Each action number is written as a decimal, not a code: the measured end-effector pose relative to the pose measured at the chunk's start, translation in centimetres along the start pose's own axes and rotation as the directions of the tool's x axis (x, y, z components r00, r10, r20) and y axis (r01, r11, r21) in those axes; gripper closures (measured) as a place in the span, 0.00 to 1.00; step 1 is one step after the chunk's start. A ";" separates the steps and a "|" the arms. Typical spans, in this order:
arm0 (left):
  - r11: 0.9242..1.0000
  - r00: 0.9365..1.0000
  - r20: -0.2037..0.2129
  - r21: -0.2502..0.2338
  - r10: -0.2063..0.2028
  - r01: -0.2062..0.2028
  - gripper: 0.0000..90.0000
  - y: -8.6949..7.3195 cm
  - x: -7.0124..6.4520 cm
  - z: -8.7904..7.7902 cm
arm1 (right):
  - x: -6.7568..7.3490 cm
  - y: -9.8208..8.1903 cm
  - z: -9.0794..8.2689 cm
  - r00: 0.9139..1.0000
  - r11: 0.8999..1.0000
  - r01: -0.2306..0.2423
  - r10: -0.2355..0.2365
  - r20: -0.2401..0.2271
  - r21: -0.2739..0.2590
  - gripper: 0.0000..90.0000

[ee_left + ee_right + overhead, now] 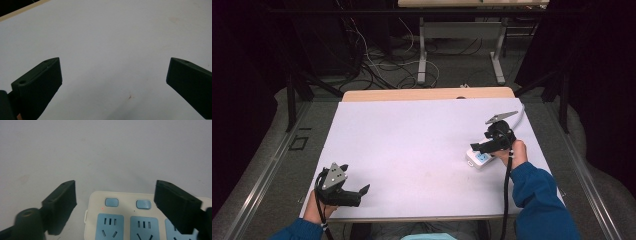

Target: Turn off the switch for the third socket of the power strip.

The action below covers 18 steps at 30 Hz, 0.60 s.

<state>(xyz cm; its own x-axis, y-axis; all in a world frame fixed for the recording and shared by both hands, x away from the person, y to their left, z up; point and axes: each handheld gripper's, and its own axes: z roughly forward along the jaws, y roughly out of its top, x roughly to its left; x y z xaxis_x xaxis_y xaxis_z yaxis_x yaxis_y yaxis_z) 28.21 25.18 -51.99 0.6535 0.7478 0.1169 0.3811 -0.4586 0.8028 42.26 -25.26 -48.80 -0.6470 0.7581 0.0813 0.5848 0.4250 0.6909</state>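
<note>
A white power strip (478, 158) with blue sockets and blue buttons lies flat on the white table sheet (422, 150) at the right. In the right gripper view the power strip (130, 220) sits just below and between the jaws, a small red light lit beside its left button. My right gripper (479, 146) hovers over it, open, its jaws standing apart over the strip's end. My left gripper (358, 192) rests near the front left edge, open, with bare sheet between its jaws in the left gripper view (113, 77).
The wooden table edge (427, 93) shows beyond the sheet at the back. Cables and metal table legs (422, 55) lie on the floor behind. A cable (507, 185) trails from the right gripper toward the front edge.
</note>
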 end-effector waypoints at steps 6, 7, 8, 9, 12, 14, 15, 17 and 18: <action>1.000 1.000 0.001 0.002 0.000 0.000 0.00 0.0 0.0 0.0 | 0.2 0.0 -0.2 1.000 1.000 0.008 -0.008 0.001 -0.002 0.57; 1.000 1.000 0.002 0.003 0.002 -0.002 0.00 0.0 0.0 0.0 | 0.2 0.0 -0.2 1.000 1.000 0.008 -0.008 0.001 -0.002 0.57; 1.000 1.000 0.000 0.002 0.001 -0.001 0.00 0.0 0.0 0.0 | 0.2 0.0 -0.2 1.000 1.000 0.023 -0.023 0.002 -0.006 0.67; 1.000 1.000 0.000 0.004 0.001 -0.001 0.00 0.0 0.0 0.1 | 0.2 0.0 -0.2 1.000 1.000 0.023 -0.023 0.002 -0.006 0.67; 1.000 1.000 0.002 0.011 0.002 -0.002 0.00 0.0 0.0 0.0 | 0.4 0.1 -0.3 0.999 0.999 0.035 -0.035 -0.003 -0.010 0.86; 1.000 1.000 0.002 0.011 0.001 -0.001 0.00 0.0 0.0 0.0 | 0.5 0.1 -0.3 0.999 0.999 0.040 -0.040 -0.005 -0.006 0.91; 1.000 1.000 0.002 0.011 0.002 -0.002 0.00 0.0 0.0 0.0 | 0.7 0.1 -0.3 1.000 1.000 0.029 -0.029 -0.003 0.003 0.96; 1.000 1.000 0.001 0.010 0.002 -0.002 0.00 0.0 0.0 0.0 | 0.8 0.1 -0.3 0.999 0.999 0.039 -0.039 0.002 0.008 1.00; 1.000 1.000 0.001 0.011 0.002 -0.003 0.00 0.0 0.0 0.0 | 1.0 0.0 -0.1 0.999 0.999 0.046 -0.046 0.005 0.017 1.00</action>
<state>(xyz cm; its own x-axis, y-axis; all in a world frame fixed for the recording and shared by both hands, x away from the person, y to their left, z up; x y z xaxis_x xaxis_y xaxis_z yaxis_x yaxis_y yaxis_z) 28.22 25.15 -52.00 0.6550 0.7463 0.1185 0.3864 -0.4655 0.7963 41.61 -24.58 -48.61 -0.6708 0.7402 0.0462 0.5630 0.4677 0.6814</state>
